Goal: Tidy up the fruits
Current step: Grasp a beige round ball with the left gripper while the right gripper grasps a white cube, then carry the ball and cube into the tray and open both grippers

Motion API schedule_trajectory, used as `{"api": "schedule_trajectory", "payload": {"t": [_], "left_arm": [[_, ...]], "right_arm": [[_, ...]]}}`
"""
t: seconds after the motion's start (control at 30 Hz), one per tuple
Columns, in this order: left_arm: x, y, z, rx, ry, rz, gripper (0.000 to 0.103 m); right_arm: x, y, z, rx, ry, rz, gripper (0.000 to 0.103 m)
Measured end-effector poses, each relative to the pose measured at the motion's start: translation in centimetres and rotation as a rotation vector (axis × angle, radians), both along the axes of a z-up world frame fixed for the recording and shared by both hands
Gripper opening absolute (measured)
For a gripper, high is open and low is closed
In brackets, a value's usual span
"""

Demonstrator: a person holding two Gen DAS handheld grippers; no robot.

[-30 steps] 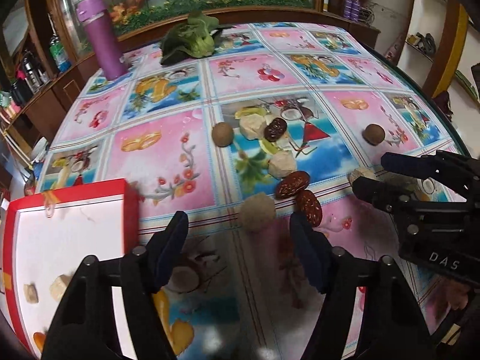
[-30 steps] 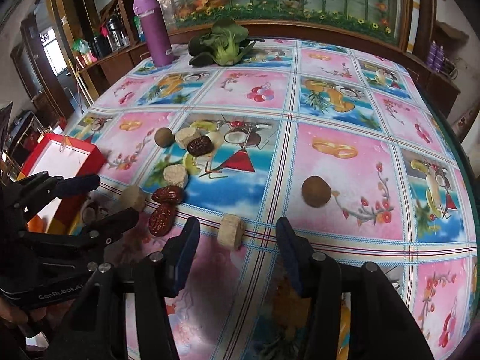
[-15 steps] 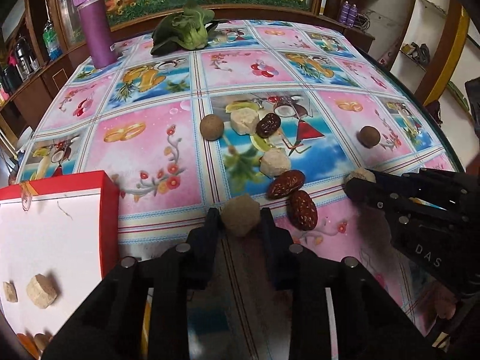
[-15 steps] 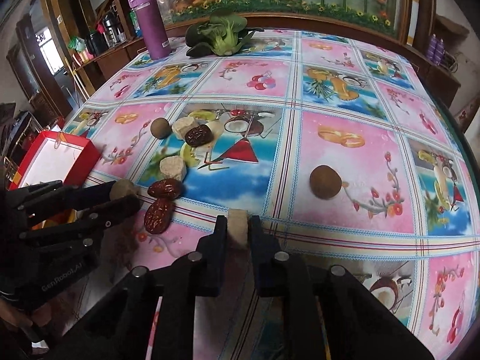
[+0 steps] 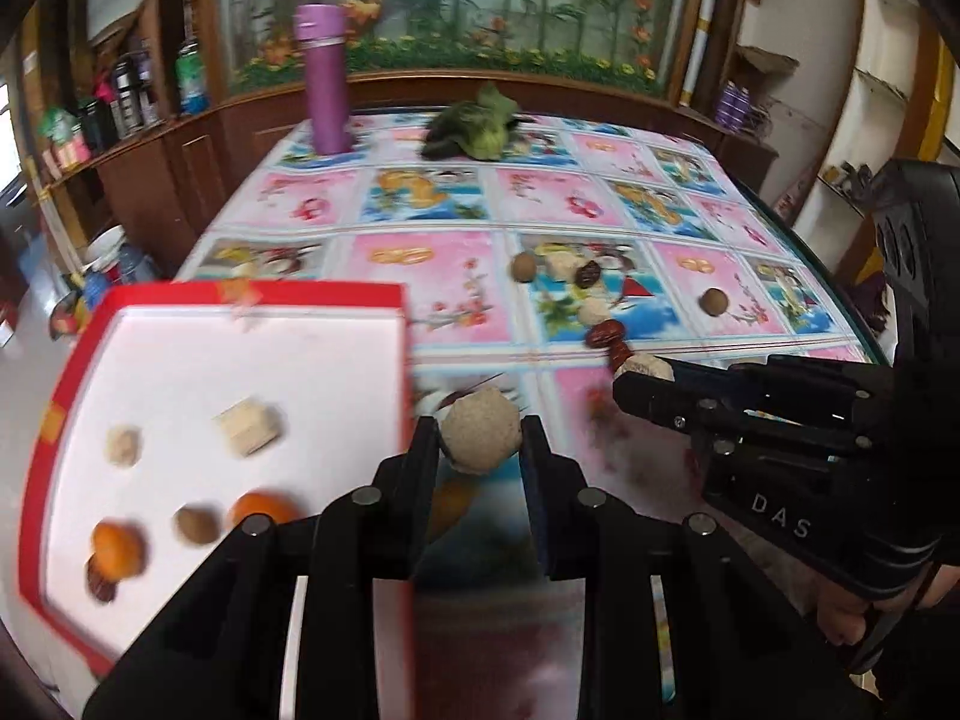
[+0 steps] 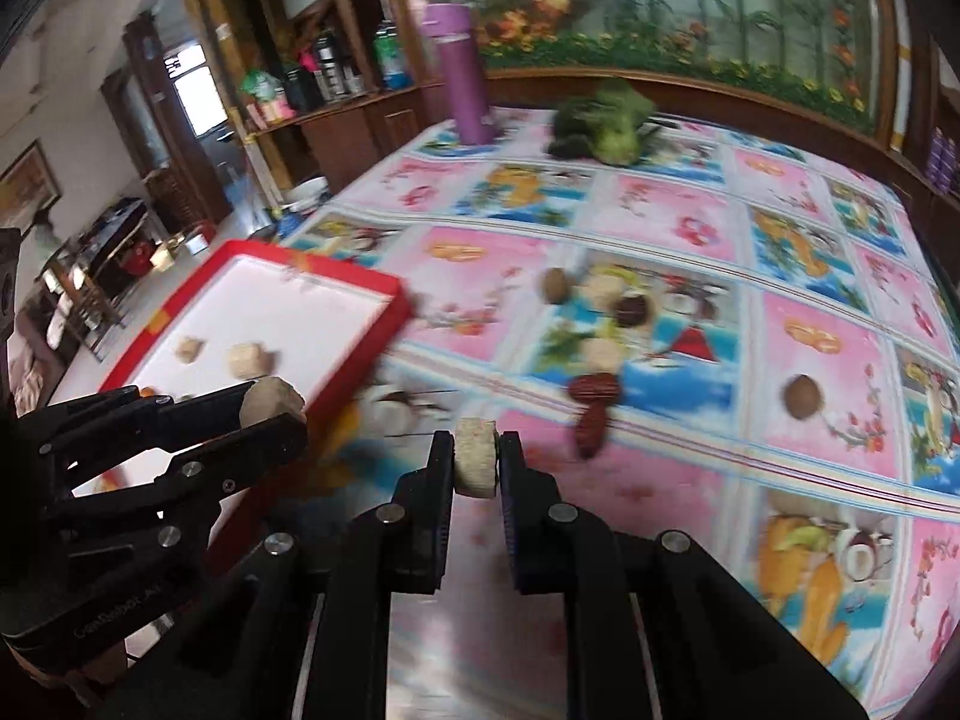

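Left wrist view: left hand-held gripper clamped on a tan ball, just right of the red tray; two oranges visible inside.

Right wrist view: right hand-held gripper pinching a pale disc, right of that tray, above the worktop; oranges hidden here.

Left gripper clamped on a round beige fruit, fingers level. Right gripper pinches a pale fruit slice, just beside the left.
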State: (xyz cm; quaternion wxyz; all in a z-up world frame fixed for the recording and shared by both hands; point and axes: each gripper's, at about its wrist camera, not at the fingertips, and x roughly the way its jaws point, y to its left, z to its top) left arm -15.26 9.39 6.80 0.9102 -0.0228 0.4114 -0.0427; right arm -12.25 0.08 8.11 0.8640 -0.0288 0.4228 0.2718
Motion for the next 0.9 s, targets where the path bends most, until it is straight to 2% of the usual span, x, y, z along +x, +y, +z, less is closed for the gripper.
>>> {"api": "schedule_trajectory", "payload": {"t": [0.23,0.4,0.6,0.9], "left_arm": [[-5.3,5.9,-0.2,0.034,-0.004,0.164,0.029],[-7.2,9.4,-1.4,0.057,0.013,0.254,0.029],[-7.3,10.7,-3.3,0.037,0.048,0.273,0.029],[-7.1,11.2,-4.9,0.049,0.068,0.302,0.029]], "right_arm": [[-3.7,6.9,0.1,0.018,0.003,0.147,0.013],[-5.5,10.3,-0.6,-0.002,0.02,0.221,0.013],[-6.8,13.3,-1.9,-0.039,0.039,0.259,0.013],[-7.1,14.6,-3.2,-0.073,0.062,0.227,0.013]]}}
